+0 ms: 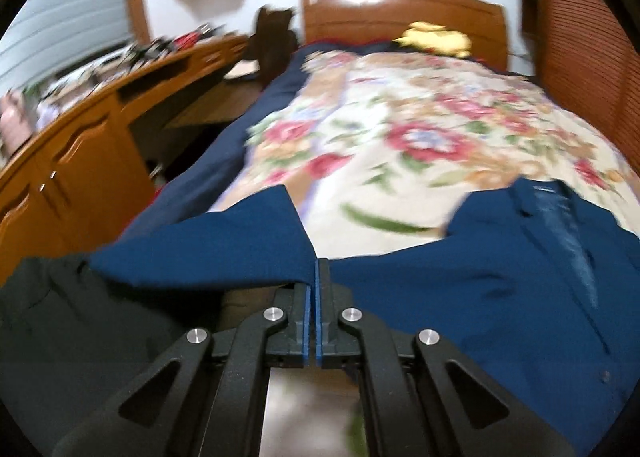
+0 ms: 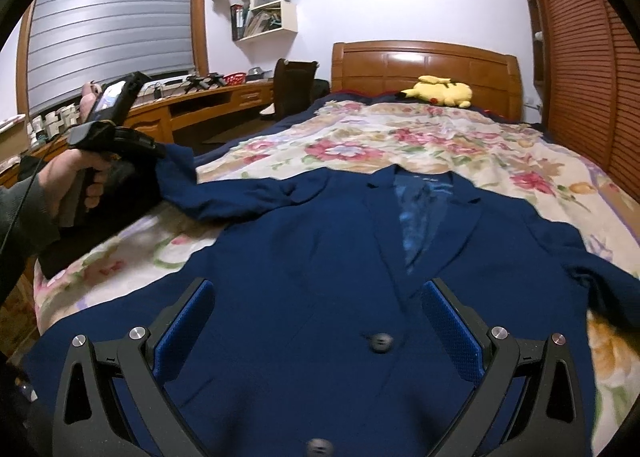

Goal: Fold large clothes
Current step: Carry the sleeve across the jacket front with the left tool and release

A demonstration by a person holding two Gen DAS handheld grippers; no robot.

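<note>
A dark blue suit jacket (image 2: pixel 320 249) lies front up on the floral bedspread (image 2: pixel 420 137), collar toward the headboard. My left gripper (image 1: pixel 317 269) is shut on the end of the jacket's left sleeve (image 1: pixel 224 241) and holds it lifted off the bed; in the right wrist view it shows at the left (image 2: pixel 160 155) with the sleeve (image 2: pixel 224 197) stretched from it. My right gripper (image 2: pixel 318 289) is open and empty, hovering just above the jacket's front near a button (image 2: pixel 380 342).
A yellow plush toy (image 2: pixel 438 91) lies by the wooden headboard (image 2: pixel 424 65). A wooden desk (image 2: pixel 200 105) with clutter and a dark chair (image 2: pixel 294 87) stand left of the bed. A slatted wooden wardrobe (image 2: pixel 580 77) stands at the right.
</note>
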